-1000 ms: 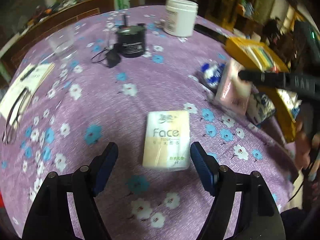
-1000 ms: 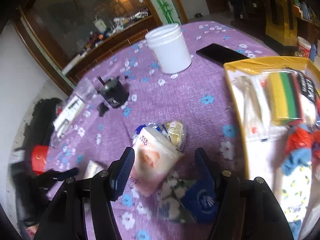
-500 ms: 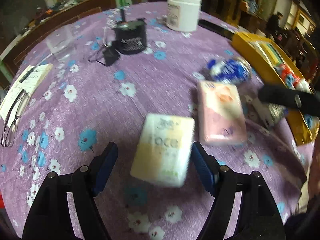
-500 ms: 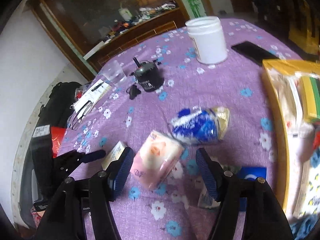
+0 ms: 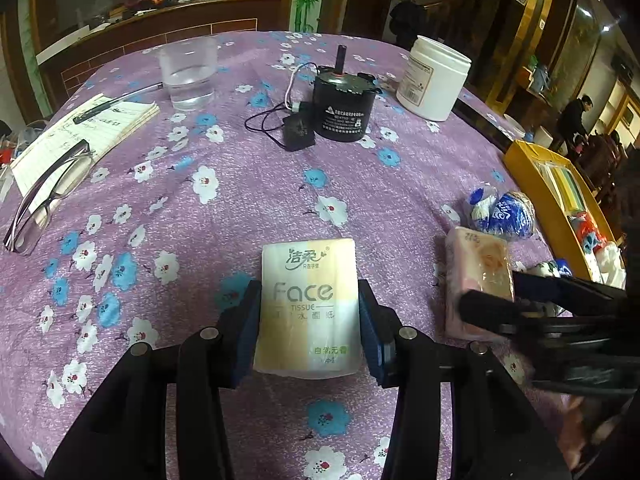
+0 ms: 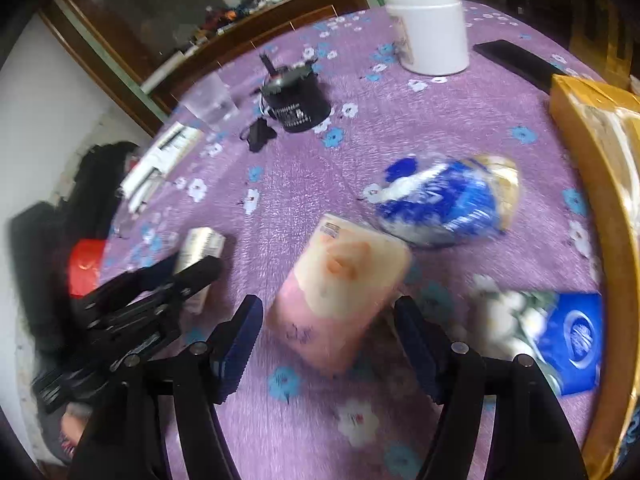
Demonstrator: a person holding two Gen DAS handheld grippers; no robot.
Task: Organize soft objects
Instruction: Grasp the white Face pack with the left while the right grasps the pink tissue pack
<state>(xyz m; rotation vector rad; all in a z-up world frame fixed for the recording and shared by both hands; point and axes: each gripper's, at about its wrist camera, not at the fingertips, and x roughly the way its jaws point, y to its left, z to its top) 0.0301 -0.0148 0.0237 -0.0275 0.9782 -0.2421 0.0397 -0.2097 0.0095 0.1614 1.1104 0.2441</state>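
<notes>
A cream and yellow "Face" tissue pack (image 5: 308,276) lies flat on the purple flowered tablecloth (image 5: 240,200). My left gripper (image 5: 309,320) straddles it, jaws closing, both blue pads against the pack's long sides. To its right lies a pink tissue pack (image 5: 476,268), which the right wrist view shows between the fingers of my right gripper (image 6: 328,332). Those jaws are opening, and the pads stand clear of the pink pack (image 6: 344,276). Just beyond it lies a blue and white tissue bag (image 6: 440,200). A blue and floral packet (image 6: 560,332) lies to its right.
A yellow tray (image 6: 592,152) of soft items runs along the right table edge. Farther back stand a white jar (image 5: 434,78), a black motor with a cable (image 5: 344,108), a glass of water (image 5: 188,74) and a notebook with spectacles (image 5: 76,136). A black phone (image 6: 516,60) lies behind the tray.
The left jaws have closed in from wide apart onto the Face pack's sides. The right gripper has come down closer over the pink pack, its jaws slightly wider.
</notes>
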